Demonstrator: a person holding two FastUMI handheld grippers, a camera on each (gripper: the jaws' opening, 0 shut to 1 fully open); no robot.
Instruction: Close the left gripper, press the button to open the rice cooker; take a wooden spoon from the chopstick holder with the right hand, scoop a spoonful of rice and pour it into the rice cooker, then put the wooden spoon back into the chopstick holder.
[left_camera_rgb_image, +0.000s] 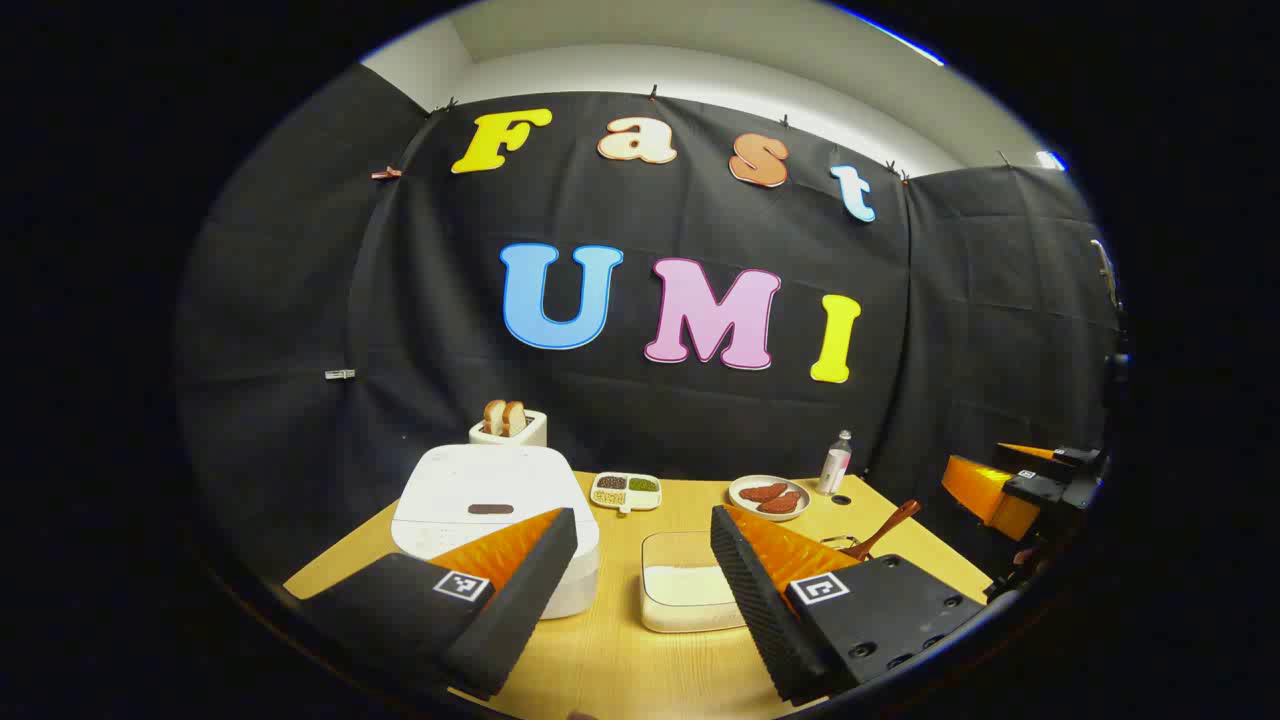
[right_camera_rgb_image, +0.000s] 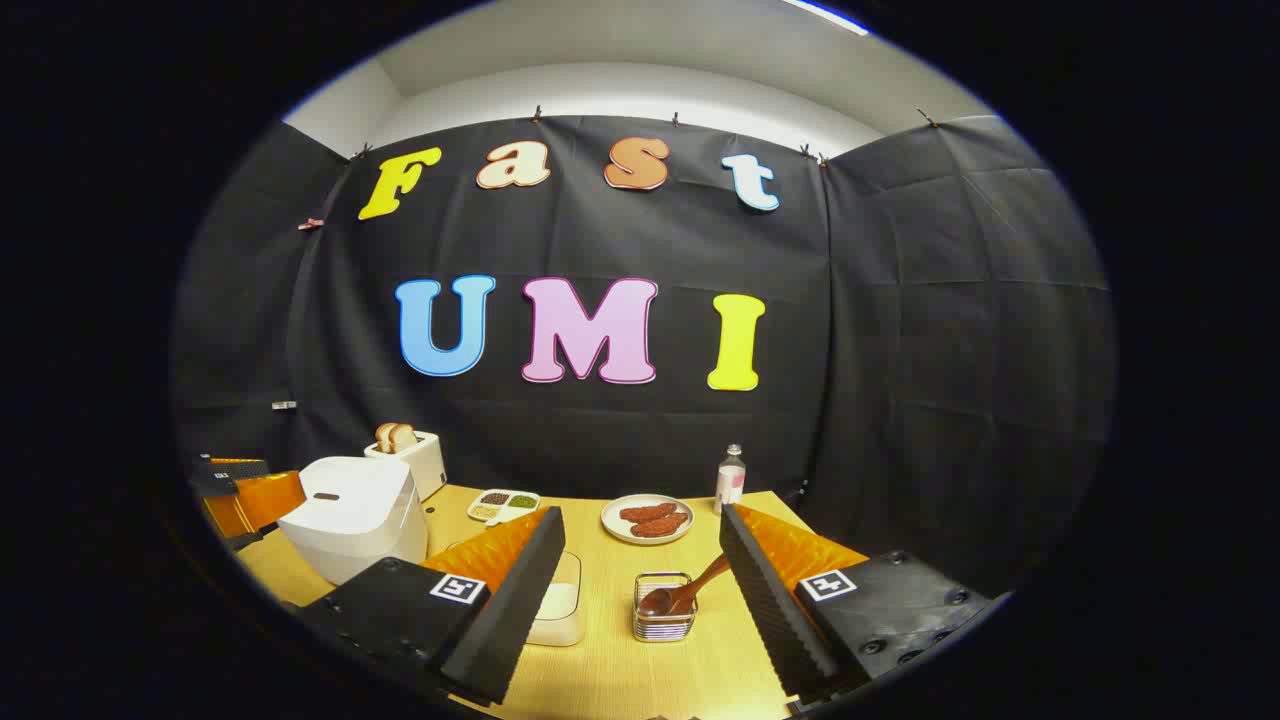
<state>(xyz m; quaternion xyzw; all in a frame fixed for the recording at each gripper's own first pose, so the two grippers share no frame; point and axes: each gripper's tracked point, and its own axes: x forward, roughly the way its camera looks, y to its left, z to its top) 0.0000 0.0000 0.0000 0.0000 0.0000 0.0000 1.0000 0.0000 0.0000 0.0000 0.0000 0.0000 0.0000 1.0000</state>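
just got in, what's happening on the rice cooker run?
Nothing started yet. Both grippers hang open above the table, holding nothing. The left gripper faces the rice cooker, whose lid is down. The right gripper looks toward the wooden spoon, sitting in the chopstick holder. The rice container sits untouched.

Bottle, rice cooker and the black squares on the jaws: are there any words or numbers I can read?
Bottle: label too small to read.
Rice cooker: no words visible.
Square markers: black-and-white patterns, no letters or numbers.
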